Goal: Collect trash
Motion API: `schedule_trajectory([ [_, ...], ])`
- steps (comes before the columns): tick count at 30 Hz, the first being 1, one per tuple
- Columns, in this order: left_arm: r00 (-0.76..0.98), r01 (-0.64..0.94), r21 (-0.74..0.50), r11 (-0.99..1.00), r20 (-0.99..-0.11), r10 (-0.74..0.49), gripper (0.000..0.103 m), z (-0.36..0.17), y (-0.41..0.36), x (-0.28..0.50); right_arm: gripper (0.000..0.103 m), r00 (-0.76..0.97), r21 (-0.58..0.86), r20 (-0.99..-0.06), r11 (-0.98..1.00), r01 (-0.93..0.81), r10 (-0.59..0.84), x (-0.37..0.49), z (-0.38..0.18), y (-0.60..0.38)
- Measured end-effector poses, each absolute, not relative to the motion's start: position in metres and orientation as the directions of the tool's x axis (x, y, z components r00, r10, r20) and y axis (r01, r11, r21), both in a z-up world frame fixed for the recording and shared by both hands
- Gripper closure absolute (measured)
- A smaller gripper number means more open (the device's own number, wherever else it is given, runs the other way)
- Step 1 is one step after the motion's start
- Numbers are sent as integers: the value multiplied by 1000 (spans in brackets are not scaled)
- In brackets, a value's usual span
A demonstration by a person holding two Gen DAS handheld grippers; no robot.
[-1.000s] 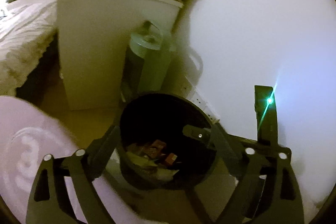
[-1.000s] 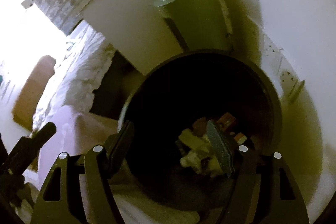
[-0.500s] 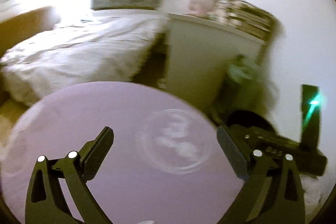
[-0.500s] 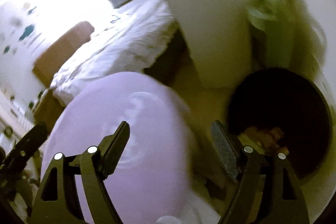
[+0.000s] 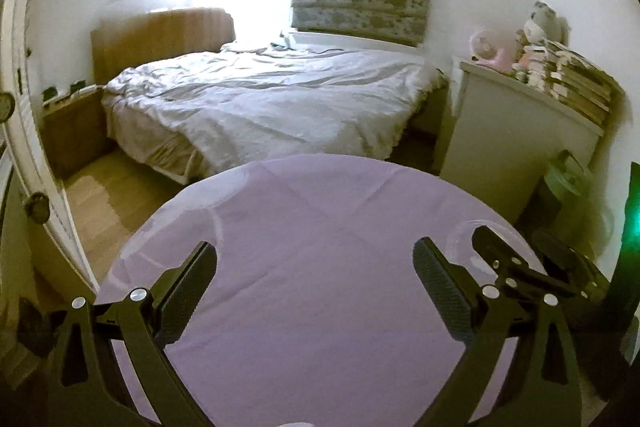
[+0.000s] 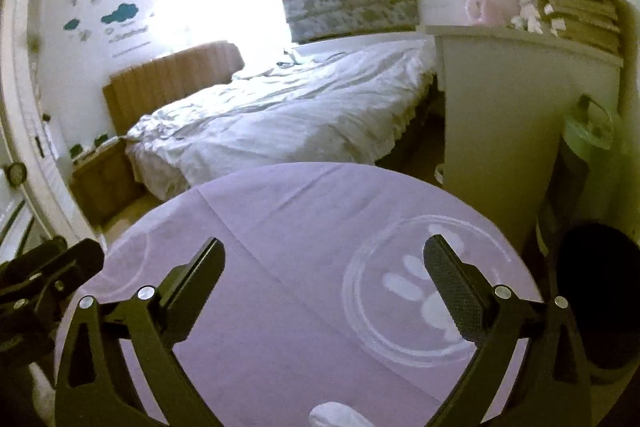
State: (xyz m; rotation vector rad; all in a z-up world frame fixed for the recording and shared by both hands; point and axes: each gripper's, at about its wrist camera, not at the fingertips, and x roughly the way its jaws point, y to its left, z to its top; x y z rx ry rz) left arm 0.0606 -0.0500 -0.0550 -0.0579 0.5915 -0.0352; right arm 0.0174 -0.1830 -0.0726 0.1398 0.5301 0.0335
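So the bed [image 5: 264, 99] eats up most of both views, rumpled white duvet, nothing on it I'd call trash from here. Closer in is the round purple bench [image 5: 320, 227], right under both my claws, and its cloth looks bare except for a printed circle design [image 6: 420, 291] on the right side.

White cabinet [image 6: 500, 115] stands past the bench on the right, books stacked on top. The black bin [image 6: 596, 287] sits low on the floor just beside the bench's right edge, near the cabinet. Can't see inside it from this angle.

My left claw [image 5: 316, 291] is spread wide with nothing in it. Same for my right claw [image 6: 324, 291], wide open and empty.

Smallest thing: a whitish lump [image 6: 340, 415] at the very bottom of the right view, on the near edge of the bench, roughly between and below the right claw's fingers. Could be a crumpled tissue, I honestly can't tell, and it's too cut off to say which way it runs. If it's trash, the right claw is nearer to it and to the bin, so I'd guess it gets that grab: dip down and toward me, then swing right.
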Motion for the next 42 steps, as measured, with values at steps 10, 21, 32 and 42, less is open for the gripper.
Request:
schedule_trajectory([
  [10, 812, 20, -86, 996, -580, -67, 5, -67, -33, 58, 5, 878, 72, -479, 996, 44, -4, 21, -91, -166],
  [21, 801, 3, -84, 996, -596, -52, 5, -74, -34, 56, 5, 872, 76, -489, 996, 51, -7, 23, -91, -168],
  [32, 796, 10, -84, 996, -602, -59, 5, -76, -34, 56, 5, 872, 74, -490, 996, 50, -7, 21, -91, -167],
  [42, 811, 19, -69, 997, -583, -55, 5, -74, -33, 53, 5, 870, 79, -493, 996, 50, -5, 21, -95, -169],
])
